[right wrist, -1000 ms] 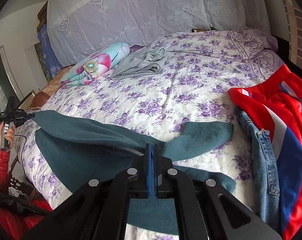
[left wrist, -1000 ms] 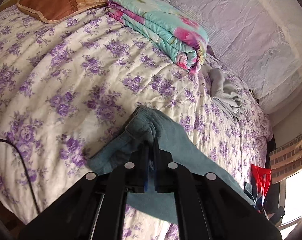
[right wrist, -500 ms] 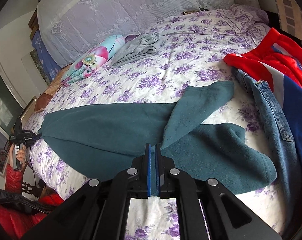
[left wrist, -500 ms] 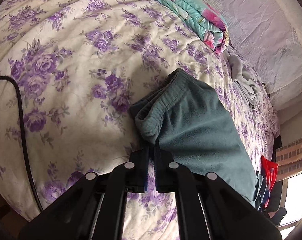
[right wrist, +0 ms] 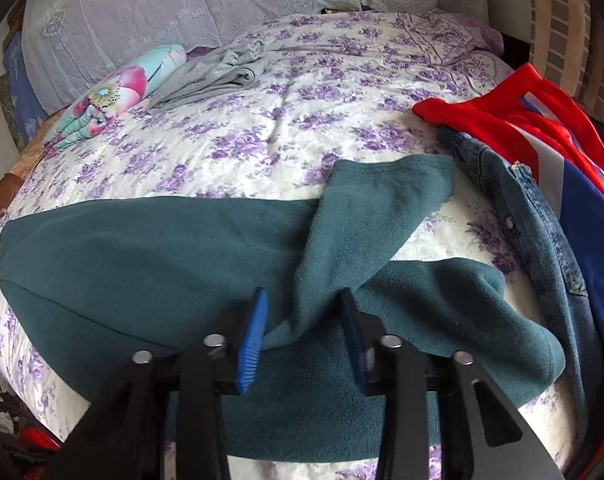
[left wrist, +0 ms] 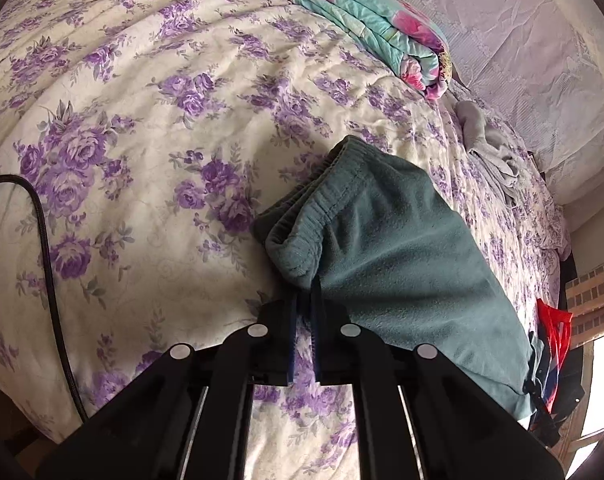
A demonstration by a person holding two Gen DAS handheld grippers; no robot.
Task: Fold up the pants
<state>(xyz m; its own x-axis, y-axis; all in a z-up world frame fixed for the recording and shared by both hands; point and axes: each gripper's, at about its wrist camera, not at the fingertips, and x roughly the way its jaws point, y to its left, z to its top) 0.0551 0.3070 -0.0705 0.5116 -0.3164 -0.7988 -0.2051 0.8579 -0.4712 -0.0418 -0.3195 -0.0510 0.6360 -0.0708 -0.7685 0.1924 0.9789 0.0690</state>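
The left tongs (left wrist: 306, 308) pinch the waistband of the pants (left wrist: 390, 248), which lie mid-frame across the bed (left wrist: 142, 120). The right tongs (right wrist: 304, 320) gape wide over a twisted leg. The pants are spread lengthwise; the legs are unaligned and no fold is made yet.

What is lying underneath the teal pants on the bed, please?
The teal pants lie directly on the purple-flowered quilt. At the ankle end, one leg crosses over the other. Whatever else sits beneath the fabric is covered.
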